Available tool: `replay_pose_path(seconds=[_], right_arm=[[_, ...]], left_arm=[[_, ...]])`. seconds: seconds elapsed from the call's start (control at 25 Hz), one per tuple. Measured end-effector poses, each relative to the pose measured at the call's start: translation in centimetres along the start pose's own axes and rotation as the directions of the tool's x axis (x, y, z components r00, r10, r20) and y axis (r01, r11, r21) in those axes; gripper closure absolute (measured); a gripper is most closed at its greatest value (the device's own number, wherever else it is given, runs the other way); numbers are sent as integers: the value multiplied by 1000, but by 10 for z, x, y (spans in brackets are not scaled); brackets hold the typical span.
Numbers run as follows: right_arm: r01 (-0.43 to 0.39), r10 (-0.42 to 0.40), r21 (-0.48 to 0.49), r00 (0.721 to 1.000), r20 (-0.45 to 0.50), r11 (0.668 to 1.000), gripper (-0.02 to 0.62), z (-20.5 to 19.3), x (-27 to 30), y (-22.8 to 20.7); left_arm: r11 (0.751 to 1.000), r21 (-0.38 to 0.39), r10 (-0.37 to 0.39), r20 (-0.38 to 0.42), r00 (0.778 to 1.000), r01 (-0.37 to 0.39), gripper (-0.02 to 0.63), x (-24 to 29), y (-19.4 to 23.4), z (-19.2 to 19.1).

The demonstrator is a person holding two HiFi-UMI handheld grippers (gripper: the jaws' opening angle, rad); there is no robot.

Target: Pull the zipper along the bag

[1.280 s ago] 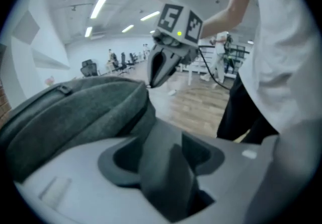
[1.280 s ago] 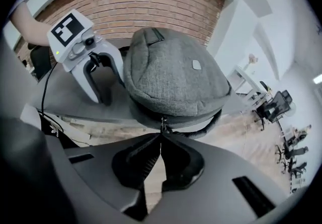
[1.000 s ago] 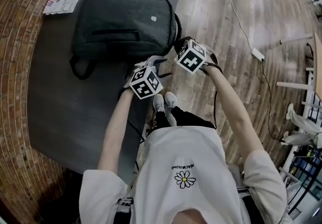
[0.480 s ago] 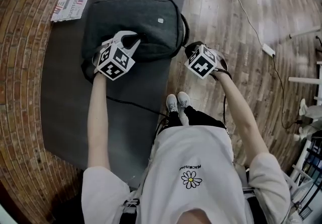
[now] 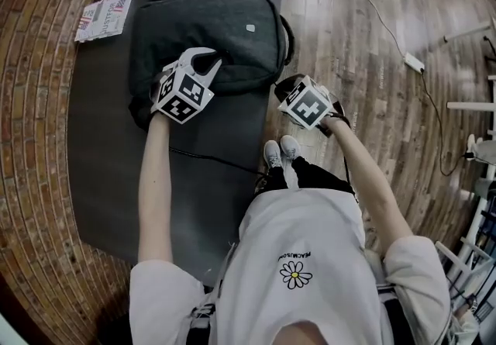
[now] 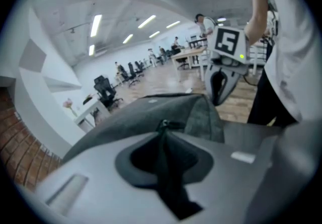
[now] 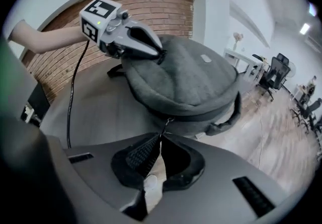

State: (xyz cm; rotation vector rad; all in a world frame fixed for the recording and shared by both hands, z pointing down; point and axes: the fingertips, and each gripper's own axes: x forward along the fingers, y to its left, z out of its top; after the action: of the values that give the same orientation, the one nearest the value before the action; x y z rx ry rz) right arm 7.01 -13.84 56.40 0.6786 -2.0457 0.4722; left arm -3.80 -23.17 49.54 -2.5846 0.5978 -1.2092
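A dark grey backpack [image 5: 209, 29] lies flat on the dark table [image 5: 108, 181]. My left gripper [image 5: 209, 66] rests on the bag's near edge. Its jaws have just been closing, and in the left gripper view they [image 6: 162, 130] pinch a fold of the bag's dark fabric [image 6: 166, 167]. My right gripper [image 5: 281, 89] sits at the bag's near right corner, over the table's edge. In the right gripper view it [image 7: 161, 140] is shut on the thin zipper pull [image 7: 165, 128], which hangs from the bag's side [image 7: 186, 112]. That view also shows the left gripper [image 7: 158, 56] on top of the bag.
A printed booklet [image 5: 103, 16] lies at the table's far left corner. A black cable [image 5: 217, 159] crosses the table in front of the bag. The person's shoes [image 5: 279, 153] stand at the table's right edge, on wood floor. A power strip [image 5: 413, 63] lies further right.
My left gripper swung left from the table's edge up onto the bag and closed on its fabric. My right gripper has slid a little toward the bag's corner.
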Motion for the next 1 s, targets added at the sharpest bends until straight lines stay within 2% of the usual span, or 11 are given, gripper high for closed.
replay_pose_path(seconds=[0.2, 0.28, 0.36, 0.4, 0.48, 0.56, 0.6, 0.68, 0.76, 1.0], right_arm=[[-120, 118, 27, 991, 59, 992, 581, 17, 18, 55], [-128, 128, 3, 990, 54, 992, 580, 31, 21, 68], [-104, 104, -30, 994, 25, 994, 580, 38, 28, 73], [-97, 97, -37, 995, 12, 995, 587, 38, 32, 73], [-96, 96, -51, 995, -2, 994, 588, 36, 34, 73], [-81, 81, -89, 997, -13, 993, 589, 36, 34, 69], [-73, 72, -101, 997, -17, 992, 588, 36, 34, 66], [-68, 66, -94, 998, -20, 993, 588, 36, 35, 65], [-72, 70, -79, 997, -22, 994, 588, 36, 37, 69], [-63, 63, -59, 998, -15, 996, 587, 47, 41, 75]], left_arm=[[1000, -3, -1, 8, 1000, 1, 557, 2, -2, 3], [999, -22, -23, 14, 1000, 24, 557, 1, -1, 4], [998, -33, -43, 38, 998, 44, 559, -7, 2, 7], [999, -36, -21, 54, 998, 23, 573, -17, 8, 7], [992, -58, 114, 69, 991, -110, 577, -52, 29, -3], [963, -106, 252, 34, 967, -247, 581, -87, 51, -27], [949, -127, 290, 2, 957, -288, 581, -97, 57, -45], [932, -178, 318, -20, 948, -317, 584, -103, 61, -75], [921, -230, 325, 10, 946, -314, 598, -103, 58, -87], [921, -207, 339, 3, 941, -331, 606, -99, 60, -85]])
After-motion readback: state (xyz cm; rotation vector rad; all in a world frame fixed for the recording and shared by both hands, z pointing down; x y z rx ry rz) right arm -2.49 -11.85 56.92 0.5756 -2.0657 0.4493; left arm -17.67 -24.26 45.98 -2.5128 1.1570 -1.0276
